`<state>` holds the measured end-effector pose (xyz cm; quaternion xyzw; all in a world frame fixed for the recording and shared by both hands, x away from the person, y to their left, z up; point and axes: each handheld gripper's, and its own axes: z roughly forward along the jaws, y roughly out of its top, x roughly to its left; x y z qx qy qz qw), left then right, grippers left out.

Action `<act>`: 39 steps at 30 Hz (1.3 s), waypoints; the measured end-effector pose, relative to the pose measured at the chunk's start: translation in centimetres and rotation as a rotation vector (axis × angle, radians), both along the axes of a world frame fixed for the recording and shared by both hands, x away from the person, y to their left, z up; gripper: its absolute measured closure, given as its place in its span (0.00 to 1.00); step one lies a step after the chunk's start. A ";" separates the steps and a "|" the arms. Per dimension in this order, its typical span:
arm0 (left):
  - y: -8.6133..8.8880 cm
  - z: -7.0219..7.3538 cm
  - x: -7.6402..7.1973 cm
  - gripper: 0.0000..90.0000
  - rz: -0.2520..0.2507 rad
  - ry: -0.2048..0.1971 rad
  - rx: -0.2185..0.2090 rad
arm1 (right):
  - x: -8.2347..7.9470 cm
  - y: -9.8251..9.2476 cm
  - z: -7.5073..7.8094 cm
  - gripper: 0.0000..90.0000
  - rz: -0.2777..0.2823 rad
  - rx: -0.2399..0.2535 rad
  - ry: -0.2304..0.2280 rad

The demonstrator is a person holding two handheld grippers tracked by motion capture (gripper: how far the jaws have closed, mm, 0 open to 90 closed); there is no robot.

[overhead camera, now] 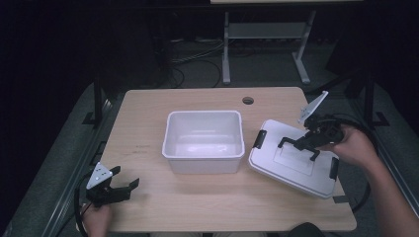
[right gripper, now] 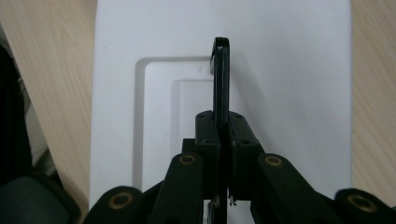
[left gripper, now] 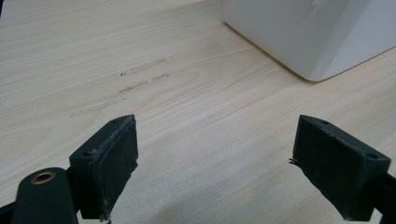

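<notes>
My right gripper [overhead camera: 300, 144] is clenched on the black handle [right gripper: 221, 77] of the white lid [overhead camera: 276, 165]; in the right gripper view the jaws are pinched tight w/ the handle standing edge-on between them. The lid lies flat on the table [overhead camera: 148, 123], right of the white bin [overhead camera: 203, 141] and just beside it, turned at an angle, black latches [overhead camera: 259, 139] at its ends. Bin sits mid-table, open, looks empty inside. My left gripper [overhead camera: 120, 189] is at the near left corner, well apart from the bin, jaws spread wide over bare wood, holding nothing; the left gripper view has the bin's corner [left gripper: 317, 56] far right ahead of it. Step in hand, as I read it: grip on the lid is made, lift not begun, lid looks to rest on the table. Next move prob needs a straight lift by the handle, carry left over the bin, then rotate so the lid squares w/ the rim before lowering. One-handle hold means the lid may swing or tip, so go slow; left gripper could come in to steady the bin's near wall.
</notes>
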<state>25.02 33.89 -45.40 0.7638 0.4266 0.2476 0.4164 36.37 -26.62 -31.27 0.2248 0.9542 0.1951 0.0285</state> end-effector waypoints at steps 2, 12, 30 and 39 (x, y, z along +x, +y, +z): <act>0.0 0.0 0.0 0.15 0.000 0.000 0.003 | -0.1 -0.1 0.4 0.94 -0.001 0.000 -0.009; 0.0 0.0 0.0 0.15 0.004 0.000 0.001 | -0.8 -0.2 3.2 0.94 0.018 0.002 -0.039; 0.0 0.1 0.0 0.15 0.000 -0.003 0.002 | -0.2 3.5 7.2 0.94 0.102 0.013 -0.068; 0.2 0.2 0.0 0.15 0.002 -0.006 0.000 | 0.4 6.1 8.2 0.94 0.152 0.011 -0.079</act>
